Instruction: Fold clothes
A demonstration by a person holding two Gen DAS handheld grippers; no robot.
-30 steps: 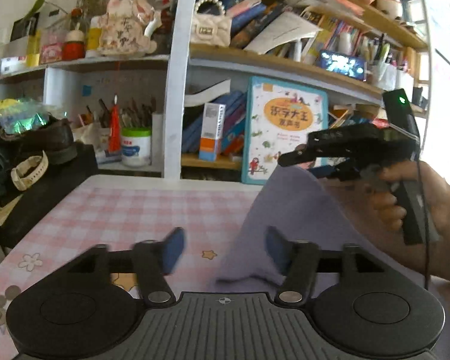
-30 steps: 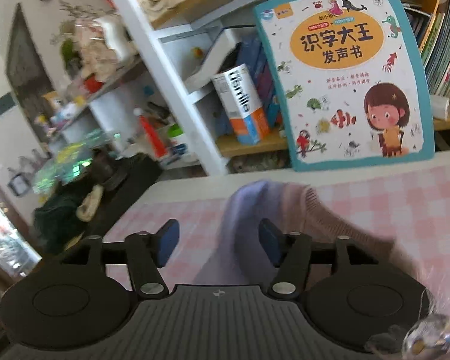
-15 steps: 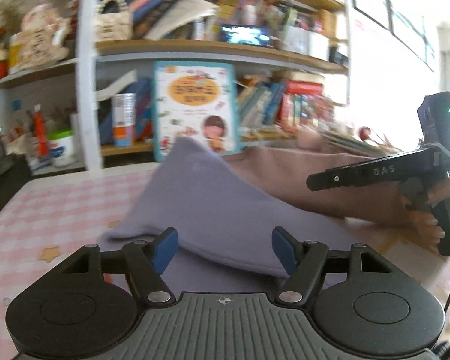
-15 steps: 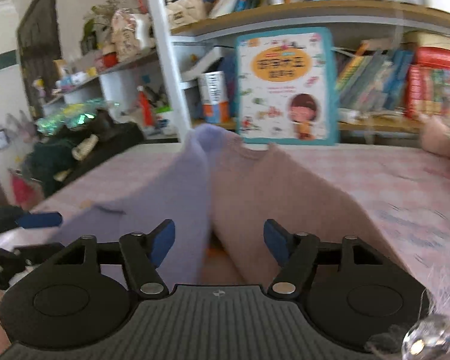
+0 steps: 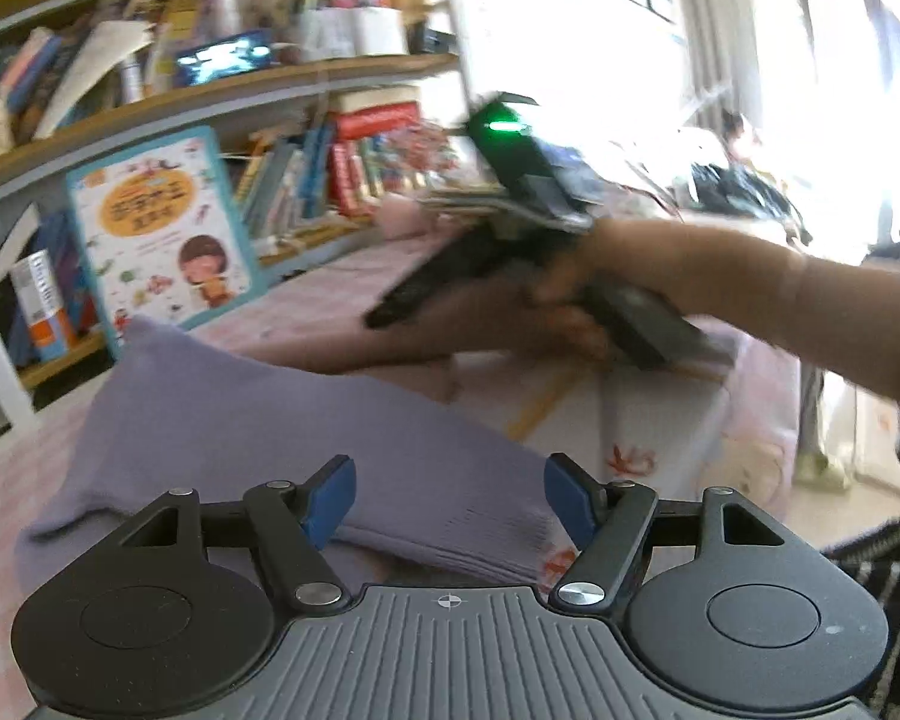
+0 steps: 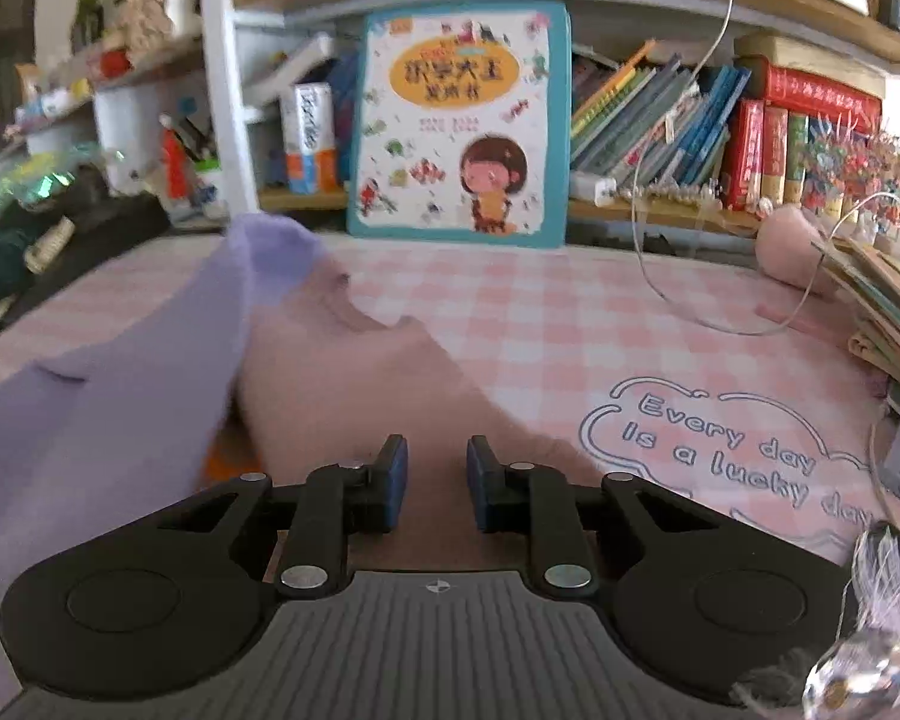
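The soft knitted garment, lilac (image 5: 258, 420) on one half and dusty pink (image 6: 378, 384) on the other, lies on the pink checked tabletop (image 6: 570, 324) ahead of both claws. The right claw (image 6: 437, 483) is closing over its pink hem; whether the pads touch is unclear. The left claw (image 5: 450, 501) stands spread around the lilac cuff. Next, both must pinch cloth before lifting a fold.

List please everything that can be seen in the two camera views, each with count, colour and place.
garment: one, purple and pink halves, on the table, under both grippers.
tablecloth: one, pink checked, printed with words at the right.
picture book: one, teal border, upright against the shelf.
books: many, mixed colours, on the shelf at the right.
left hand-held gripper: black, blue pads, jaws wide over the purple hem.
right hand-held gripper: black, jaws closing over the pink cloth.
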